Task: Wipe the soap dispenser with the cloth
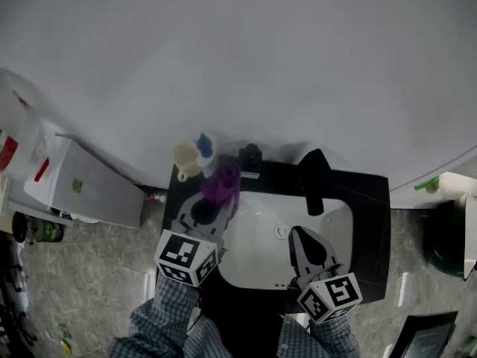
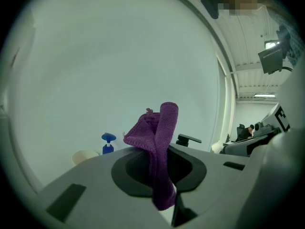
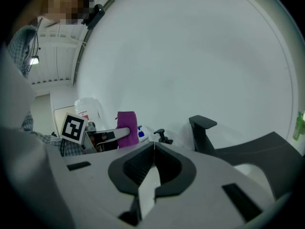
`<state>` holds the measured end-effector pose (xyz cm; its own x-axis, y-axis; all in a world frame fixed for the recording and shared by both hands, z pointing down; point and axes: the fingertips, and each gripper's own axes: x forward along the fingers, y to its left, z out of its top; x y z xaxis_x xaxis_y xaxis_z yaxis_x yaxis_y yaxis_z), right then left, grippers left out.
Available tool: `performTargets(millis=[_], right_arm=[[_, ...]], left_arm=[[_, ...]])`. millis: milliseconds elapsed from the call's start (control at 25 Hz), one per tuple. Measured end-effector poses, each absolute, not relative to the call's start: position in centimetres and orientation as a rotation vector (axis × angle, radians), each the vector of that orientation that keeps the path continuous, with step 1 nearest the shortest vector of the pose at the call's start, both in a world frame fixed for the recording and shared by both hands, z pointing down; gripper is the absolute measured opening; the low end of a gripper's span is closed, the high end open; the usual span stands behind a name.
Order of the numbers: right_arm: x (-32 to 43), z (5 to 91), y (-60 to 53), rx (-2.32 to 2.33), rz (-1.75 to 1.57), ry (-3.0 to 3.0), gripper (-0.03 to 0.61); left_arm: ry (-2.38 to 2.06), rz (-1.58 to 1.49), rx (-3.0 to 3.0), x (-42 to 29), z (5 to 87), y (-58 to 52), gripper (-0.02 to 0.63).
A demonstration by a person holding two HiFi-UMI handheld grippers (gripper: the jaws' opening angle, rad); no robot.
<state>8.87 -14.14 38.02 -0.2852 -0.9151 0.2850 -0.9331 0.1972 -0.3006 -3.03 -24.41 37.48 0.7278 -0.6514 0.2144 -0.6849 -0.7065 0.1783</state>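
Note:
The soap dispenser, a white bottle with a blue pump, stands at the back left corner of the black counter. In the left gripper view it shows just left of the cloth. My left gripper is shut on a purple cloth, which sticks up between the jaws a little in front and to the right of the dispenser, apart from it. Over the white basin my right gripper is shut and holds nothing. It sees the cloth and the dispenser to its left.
A beige cup stands left of the dispenser. A small black fitting and a tall black faucet rise behind the basin. A white wall is close behind. A white cabinet stands to the left, a dark bin to the right.

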Motion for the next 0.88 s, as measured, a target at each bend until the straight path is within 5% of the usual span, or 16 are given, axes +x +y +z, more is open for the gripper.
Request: performTargets(millis=[880], right_arm=[[14.4,41.1,-16.7,1.886,0.784,-2.321,0.018]], left_arm=[[-1.214,0.427,2.721,1.2,42.4,-33.9,0.06]])
